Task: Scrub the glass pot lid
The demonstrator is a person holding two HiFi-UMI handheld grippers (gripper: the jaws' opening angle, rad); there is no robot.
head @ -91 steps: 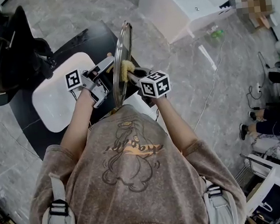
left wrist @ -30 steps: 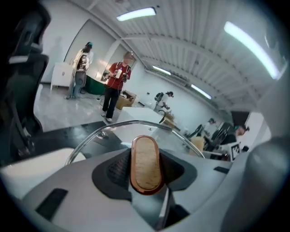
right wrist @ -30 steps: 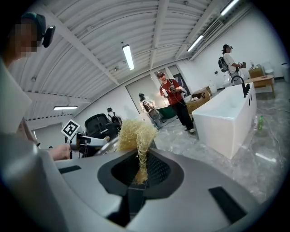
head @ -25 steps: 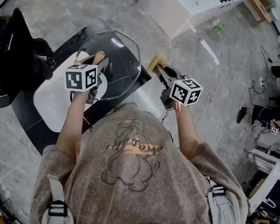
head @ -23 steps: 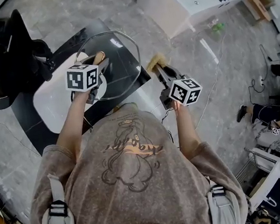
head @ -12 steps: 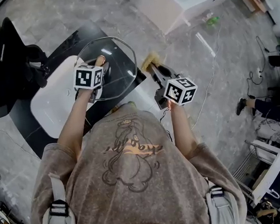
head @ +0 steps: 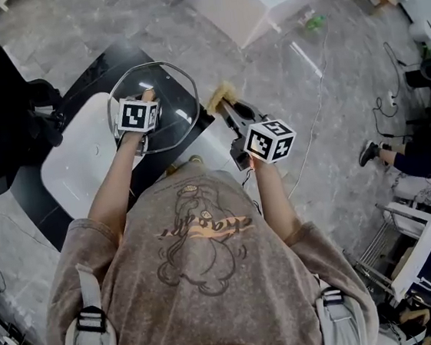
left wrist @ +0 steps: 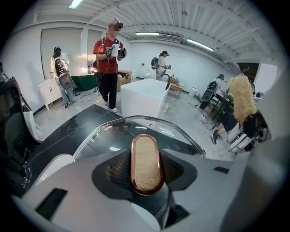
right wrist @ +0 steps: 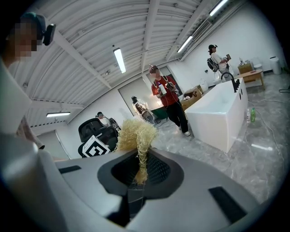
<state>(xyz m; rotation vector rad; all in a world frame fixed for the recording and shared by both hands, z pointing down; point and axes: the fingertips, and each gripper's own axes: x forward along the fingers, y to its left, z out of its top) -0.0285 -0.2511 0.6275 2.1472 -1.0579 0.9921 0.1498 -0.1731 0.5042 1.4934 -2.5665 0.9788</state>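
where the white tray (head: 76, 168) lies on the black table (head: 103, 65), the l gripper (left wrist: 145, 179) is clamped on the wood & copper handle (left wrist: 146, 154) of the glass pot lid (head: 173, 107), jaws pressing both its sides; lid lies nearly flat over the tray's r edge & the table, can't tell if it touches either. just r of the lid rim, apart from it, the r gripper (right wrist: 141, 174) pinches a straw-yellow fibre scrubber (right wrist: 134, 133), tuft sticking out past the jaws
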